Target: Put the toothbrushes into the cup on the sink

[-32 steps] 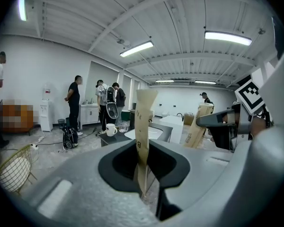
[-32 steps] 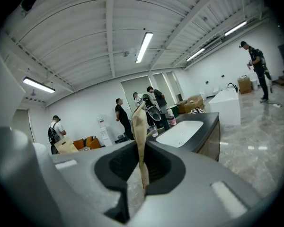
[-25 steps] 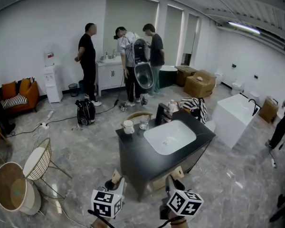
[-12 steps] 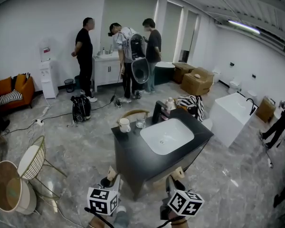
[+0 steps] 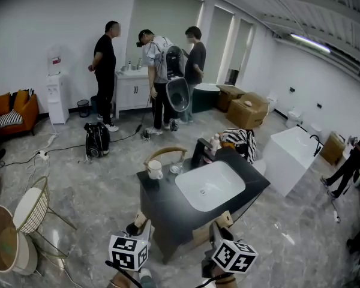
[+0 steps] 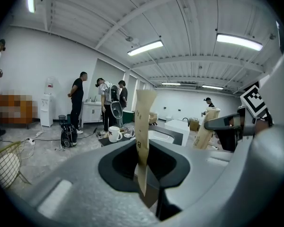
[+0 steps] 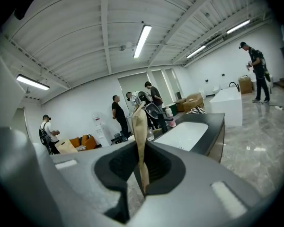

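Observation:
A black sink cabinet [image 5: 168, 204] with a white basin [image 5: 210, 185] stands in the middle of the room. On its far left corner are a white mug [image 5: 155, 169] and a clear glass [image 5: 176, 168]. I can make out no toothbrush. My left gripper [image 5: 144, 216] and right gripper [image 5: 224, 219] are held side by side in front of the cabinet's near edge, short of the counter. In the left gripper view the tan pads of the left gripper [image 6: 145, 96] lie flat together with nothing between them. The right gripper [image 7: 138, 110] looks the same in its own view.
Three people stand at a white cabinet [image 5: 132, 92] at the back. A black bag [image 5: 97, 140] lies on the floor, a wire chair [image 5: 30, 209] stands at the left, and a white tub [image 5: 291, 152] at the right. A wooden chair [image 5: 165, 152] and bottles [image 5: 215, 143] are at the sink's far side.
The sink cabinet sits a little lower and nearer in the head view than a second ago. Both grippers keep their place at the bottom, jaws unchanged.

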